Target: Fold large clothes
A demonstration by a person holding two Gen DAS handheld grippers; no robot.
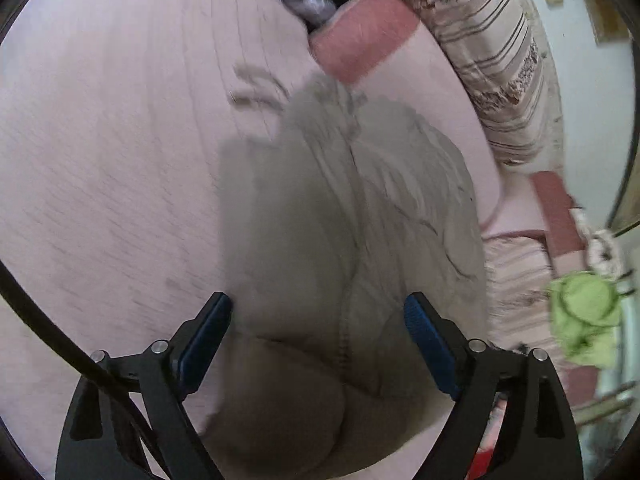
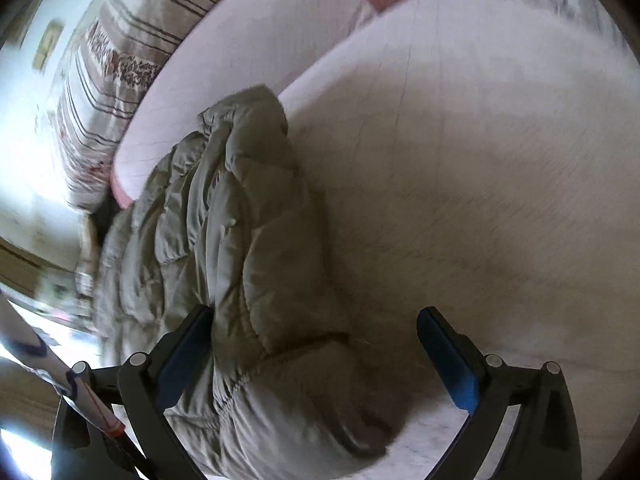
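the jacket (image 1: 340,216) lay on the bed (image 1: 112,160), a pillow (image 1: 360,36) beyond its far end; the patterned blanket (image 1: 500,80) ran along the bed's far edge.

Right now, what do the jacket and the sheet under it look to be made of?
Jacket: likely padded synthetic shell, olive-grey, slight sheen; stitched puffy quilted sections show it. Sheet: seems a matte woven cloth, pale pink; faint lines and soft creases suggest it, though blur leaves the weave unclear.

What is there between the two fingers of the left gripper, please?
Part of the grey padded jacket lies on the pink sheet between the open fingers of the left gripper. The pads do not press it. The left wrist view shows this.
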